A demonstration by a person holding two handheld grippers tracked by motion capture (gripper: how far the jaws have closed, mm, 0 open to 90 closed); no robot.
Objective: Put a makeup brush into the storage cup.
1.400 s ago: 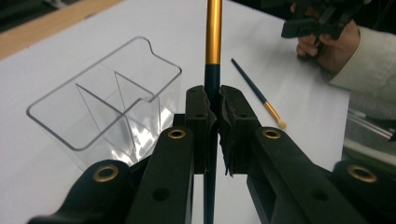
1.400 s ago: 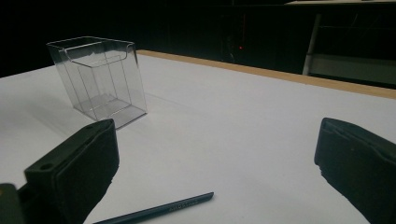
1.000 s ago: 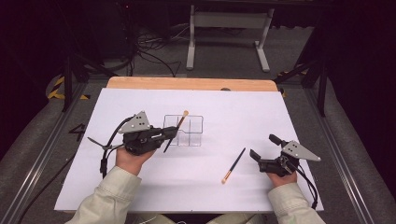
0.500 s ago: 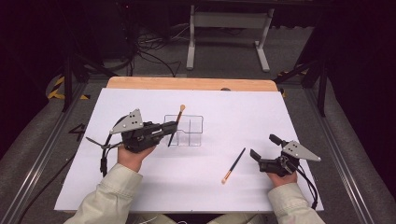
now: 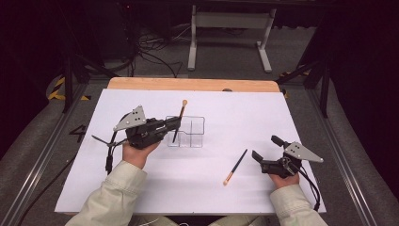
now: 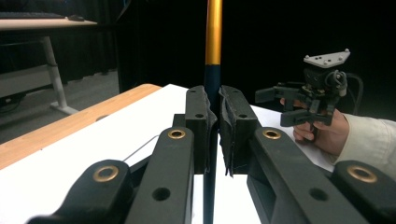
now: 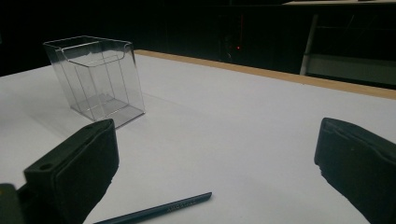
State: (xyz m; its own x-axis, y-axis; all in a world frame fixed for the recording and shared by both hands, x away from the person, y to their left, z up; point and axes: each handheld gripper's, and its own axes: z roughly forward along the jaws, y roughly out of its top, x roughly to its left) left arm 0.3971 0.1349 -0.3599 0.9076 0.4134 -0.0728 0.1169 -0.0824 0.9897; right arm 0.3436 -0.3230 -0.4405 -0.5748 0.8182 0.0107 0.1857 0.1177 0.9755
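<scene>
The left gripper (image 5: 173, 126) is pinching a makeup brush (image 5: 178, 123) between its jaws, holding it nearly upright just at the 9 o'clock edge of the clear organizer (image 5: 193, 132), mid-counter. To seat it well, the person should be centring the lower tip over a compartment before lowering, keeping the handle vertical. The brush is showing a dark handle, gold ferrule and pale tip. The right gripper (image 5: 263, 149) is resting at 4 o'clock with jaws spread, a second brush (image 5: 235, 166) lying beside it.
</scene>
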